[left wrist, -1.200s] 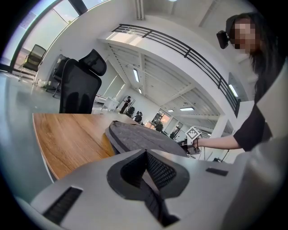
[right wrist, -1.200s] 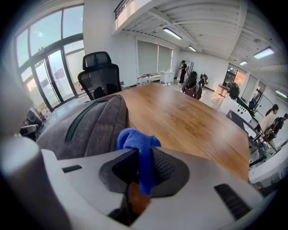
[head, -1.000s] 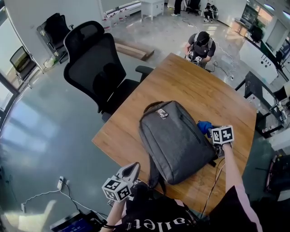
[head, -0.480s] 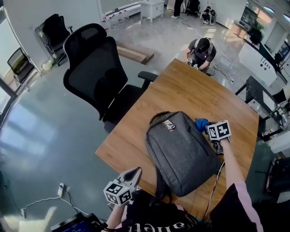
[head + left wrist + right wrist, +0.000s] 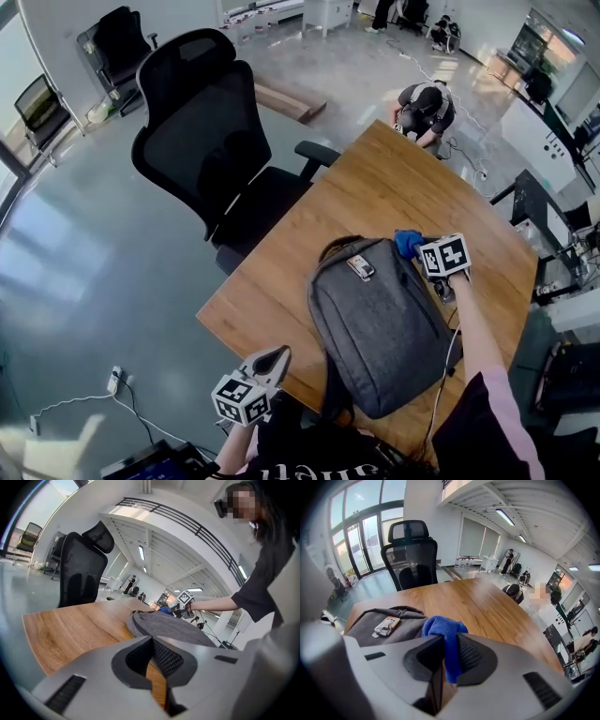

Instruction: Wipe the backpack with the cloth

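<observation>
A grey backpack (image 5: 380, 323) lies flat on the wooden table (image 5: 375, 187), with a small tag (image 5: 361, 267) near its top. My right gripper (image 5: 427, 253) is shut on a blue cloth (image 5: 407, 243) at the backpack's top right corner. In the right gripper view the cloth (image 5: 445, 630) bulges out between the jaws, with the backpack (image 5: 384, 620) just to the left. My left gripper (image 5: 275, 357) hovers off the table's near left edge, shut and holding nothing. Its own view shows the backpack (image 5: 164, 630) ahead across the table.
A black office chair (image 5: 211, 141) stands at the table's far left side. A person (image 5: 427, 103) crouches on the floor beyond the far corner. A second chair (image 5: 117, 47) stands at the back left. A cable (image 5: 448, 352) runs along the backpack's right side.
My right gripper has carried the blue cloth along the backpack's right side to its top corner. My left gripper has stayed by the near table edge.
</observation>
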`<state>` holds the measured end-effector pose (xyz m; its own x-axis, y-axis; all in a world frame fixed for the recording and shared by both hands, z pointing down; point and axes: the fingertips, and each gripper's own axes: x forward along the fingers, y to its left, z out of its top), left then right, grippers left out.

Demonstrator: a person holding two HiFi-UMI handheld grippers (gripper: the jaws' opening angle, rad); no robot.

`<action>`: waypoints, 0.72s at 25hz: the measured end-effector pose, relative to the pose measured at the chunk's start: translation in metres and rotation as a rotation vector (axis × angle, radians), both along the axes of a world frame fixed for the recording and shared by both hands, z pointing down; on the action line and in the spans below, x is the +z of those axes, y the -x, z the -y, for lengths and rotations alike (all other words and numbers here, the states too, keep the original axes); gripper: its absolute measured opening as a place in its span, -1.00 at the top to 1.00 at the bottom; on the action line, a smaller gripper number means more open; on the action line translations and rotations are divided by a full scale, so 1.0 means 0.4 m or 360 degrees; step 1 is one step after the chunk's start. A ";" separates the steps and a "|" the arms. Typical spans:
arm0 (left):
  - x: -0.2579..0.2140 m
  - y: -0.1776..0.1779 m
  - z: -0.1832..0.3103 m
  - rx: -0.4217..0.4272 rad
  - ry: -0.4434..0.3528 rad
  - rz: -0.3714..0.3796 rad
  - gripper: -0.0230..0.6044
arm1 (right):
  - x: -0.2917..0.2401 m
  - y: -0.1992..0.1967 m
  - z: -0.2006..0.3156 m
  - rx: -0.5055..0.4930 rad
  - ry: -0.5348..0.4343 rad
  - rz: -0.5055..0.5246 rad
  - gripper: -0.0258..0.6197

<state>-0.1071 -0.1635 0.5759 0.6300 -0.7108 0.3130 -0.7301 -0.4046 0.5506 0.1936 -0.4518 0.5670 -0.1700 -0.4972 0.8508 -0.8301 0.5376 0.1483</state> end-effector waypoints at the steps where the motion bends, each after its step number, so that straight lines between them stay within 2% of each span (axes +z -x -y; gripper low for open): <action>1: 0.004 0.007 0.003 -0.0010 0.0004 -0.0002 0.93 | 0.000 0.014 0.010 -0.0015 0.0001 -0.0005 0.71; 11: 0.018 0.030 0.014 -0.0053 0.0018 -0.0023 0.93 | -0.039 0.099 0.101 -0.0093 -0.0056 -0.0089 0.71; 18: 0.015 0.028 0.007 -0.0022 0.0019 -0.0030 0.93 | -0.004 0.176 0.080 -0.0124 -0.0015 -0.0151 0.71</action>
<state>-0.1183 -0.1662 0.5819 0.6259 -0.7159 0.3094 -0.7250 -0.3880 0.5691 0.1232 -0.4839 0.5654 -0.1276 -0.4937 0.8602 -0.7677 0.5983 0.2295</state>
